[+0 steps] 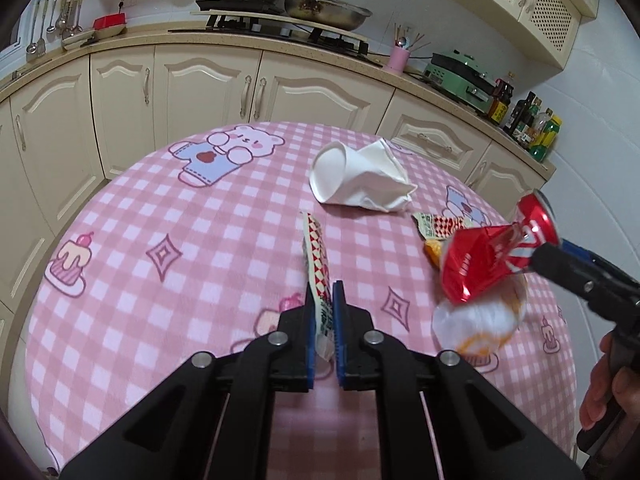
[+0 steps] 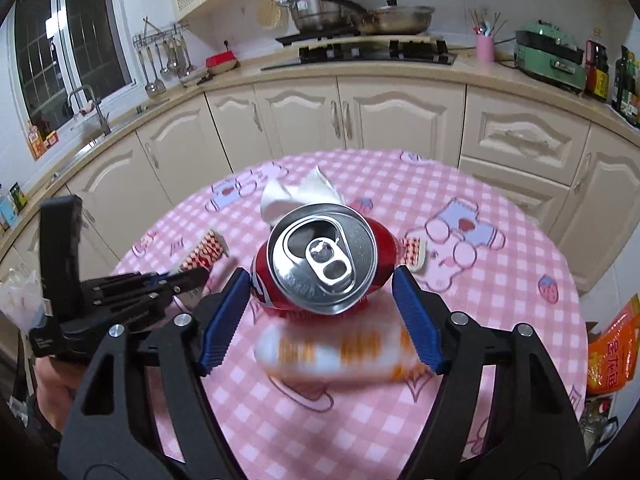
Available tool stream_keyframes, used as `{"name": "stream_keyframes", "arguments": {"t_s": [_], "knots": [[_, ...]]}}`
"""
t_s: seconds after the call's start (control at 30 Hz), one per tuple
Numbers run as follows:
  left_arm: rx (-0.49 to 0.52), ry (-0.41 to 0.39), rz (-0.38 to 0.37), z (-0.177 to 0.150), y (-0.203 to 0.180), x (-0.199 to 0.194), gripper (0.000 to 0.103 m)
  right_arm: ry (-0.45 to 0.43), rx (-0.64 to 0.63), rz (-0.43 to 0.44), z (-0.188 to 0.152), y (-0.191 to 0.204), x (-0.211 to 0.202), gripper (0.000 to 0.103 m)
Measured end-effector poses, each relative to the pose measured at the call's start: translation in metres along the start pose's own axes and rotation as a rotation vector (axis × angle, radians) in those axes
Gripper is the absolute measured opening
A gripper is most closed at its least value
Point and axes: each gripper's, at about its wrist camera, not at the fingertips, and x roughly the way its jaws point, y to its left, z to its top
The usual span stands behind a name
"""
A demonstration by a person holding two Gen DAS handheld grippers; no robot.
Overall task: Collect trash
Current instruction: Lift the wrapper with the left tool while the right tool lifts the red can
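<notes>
Both wrist views sit close above the pink checked table [image 1: 168, 216], facing the kitchen counter [image 2: 400, 70]; shared: crushed red can [image 1: 492, 248], white cup [image 2: 296, 194].

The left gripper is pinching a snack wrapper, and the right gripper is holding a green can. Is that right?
Not quite: the can is red, not green, as the right wrist view shows. The left gripper is pinching the snack wrapper, and the right gripper holds the can.

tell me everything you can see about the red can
The red can is a crushed aluminium drink can with white lettering, pinched at the waist. Its silver top faces the right wrist camera, opened, pull tab still attached. It sits between the fingers of the right gripper, above the pink checked tablecloth and a blurred orange-and-white wrapper.
</notes>
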Motion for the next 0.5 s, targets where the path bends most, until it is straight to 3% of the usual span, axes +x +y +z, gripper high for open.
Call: {"name": "stream_keyframes", "arguments": {"t_s": [0.1,0.17,0.23,0.43,0.5], "knots": [[0.010,0.015,0.025,0.000,-0.003,0.004,0.011,0.016,0.016,0.005,-0.003,0.000,0.009,0.073],[0.013,0.026,0.037,0.002,-0.004,0.008,0.023,0.016,0.028,0.010,-0.002,0.000,0.014,0.075],[0.014,0.029,0.031,0.004,-0.005,0.011,0.027,0.027,0.036,0.006,0.000,0.001,0.022,0.080],[0.009,0.063,-0.003,0.006,-0.003,0.022,0.025,0.044,0.059,-0.013,0.002,0.005,0.036,0.083],[0.012,0.067,-0.016,0.005,-0.004,0.022,0.012,0.039,0.059,-0.018,0.001,0.005,0.039,0.082]]}}
